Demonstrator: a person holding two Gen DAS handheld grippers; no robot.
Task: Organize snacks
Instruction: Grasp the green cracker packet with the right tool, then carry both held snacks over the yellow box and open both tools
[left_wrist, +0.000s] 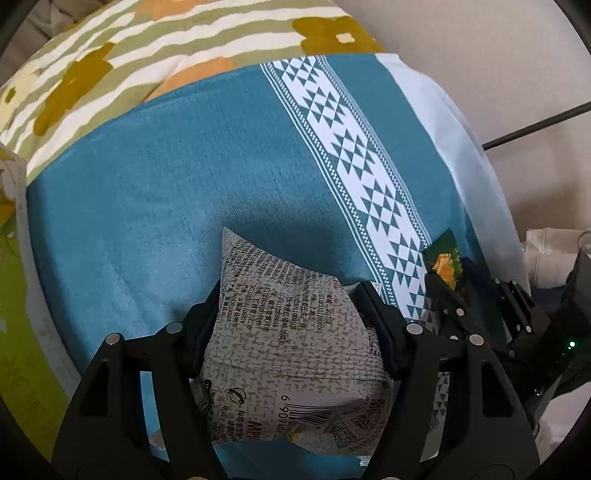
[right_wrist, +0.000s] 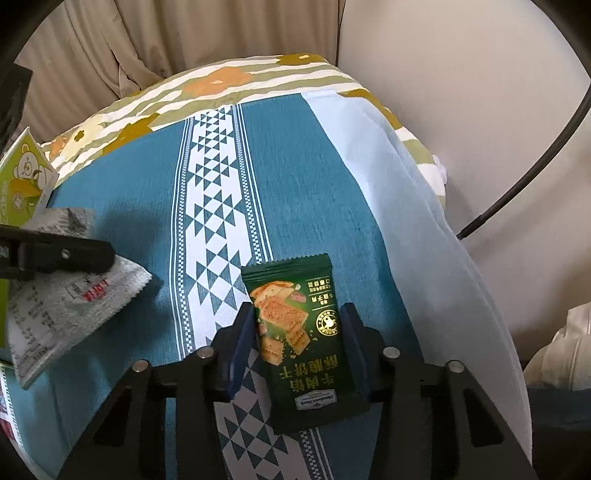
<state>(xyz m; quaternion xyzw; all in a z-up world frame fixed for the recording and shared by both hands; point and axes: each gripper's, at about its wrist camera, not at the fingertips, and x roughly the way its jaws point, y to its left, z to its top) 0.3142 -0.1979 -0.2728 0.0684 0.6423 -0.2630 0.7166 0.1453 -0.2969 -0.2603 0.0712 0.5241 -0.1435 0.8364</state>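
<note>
Teal cloth (right_wrist: 314, 192) with a white band of triangles (right_wrist: 210, 206) covers the surface; every place below is given from that band.

Nearest, in the left wrist view, the left gripper (left_wrist: 291, 314) is clenched on a grey pouch (left_wrist: 291, 332) printed with black text and a barcode, its pads pressed into both sides. The pouch sits left of the band, over plain teal.

In the right wrist view, the right gripper (right_wrist: 297, 332) grasps a dark green packet (right_wrist: 306, 332) showing crackers, one blue pad against each long edge. The packet lies just right of the band, its lower end overlapping it.

Left of the band and beyond the pouch, a green and white carton (right_wrist: 26, 184) with a bear drawing stands at the cloth's edge.

Farther off, past the band's far end, lies a floral striped fabric (right_wrist: 221, 85). Beige curtains (right_wrist: 129, 44) hang behind it.
</note>
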